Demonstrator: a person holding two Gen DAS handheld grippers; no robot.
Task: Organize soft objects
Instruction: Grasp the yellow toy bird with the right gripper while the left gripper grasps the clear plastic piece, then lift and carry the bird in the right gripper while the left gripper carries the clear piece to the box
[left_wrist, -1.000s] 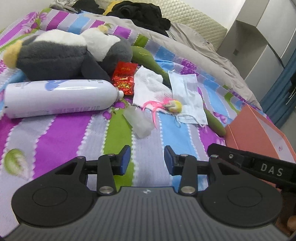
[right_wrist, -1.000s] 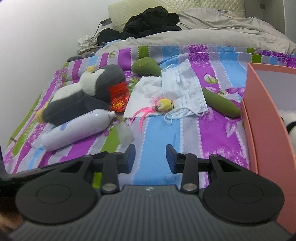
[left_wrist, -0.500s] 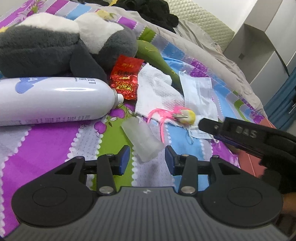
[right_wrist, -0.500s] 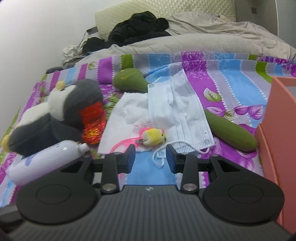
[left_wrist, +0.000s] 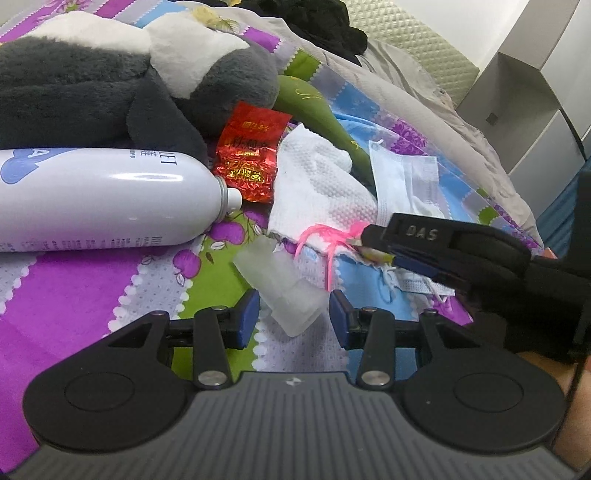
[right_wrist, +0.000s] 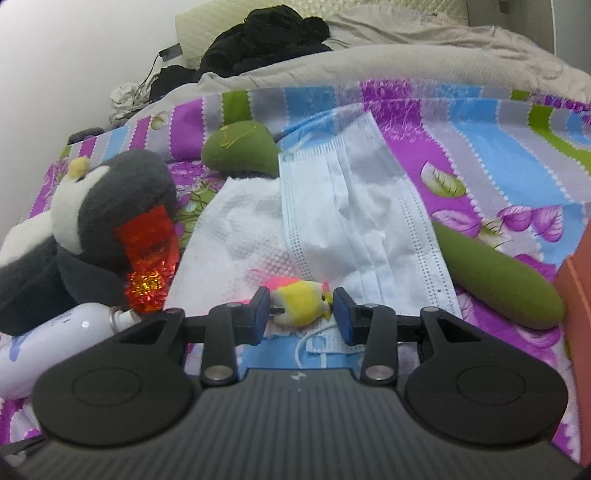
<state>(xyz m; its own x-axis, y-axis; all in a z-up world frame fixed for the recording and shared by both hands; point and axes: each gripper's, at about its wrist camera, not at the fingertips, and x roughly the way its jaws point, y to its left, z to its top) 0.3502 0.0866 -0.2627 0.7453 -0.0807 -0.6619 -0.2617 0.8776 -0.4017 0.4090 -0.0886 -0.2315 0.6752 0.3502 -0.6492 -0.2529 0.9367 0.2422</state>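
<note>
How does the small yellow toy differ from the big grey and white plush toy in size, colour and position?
The yellow toy is tiny and sits between the open right gripper fingers; the plush toy is much larger and far from either gripper. The yellow toy is bright, with pink strands, and lies on the white tissue; the plush toy is grey and white and lies on the bedspread. Both look soft.

One penguin plush (left_wrist: 110, 77), one mask (right_wrist: 354, 229)
</note>
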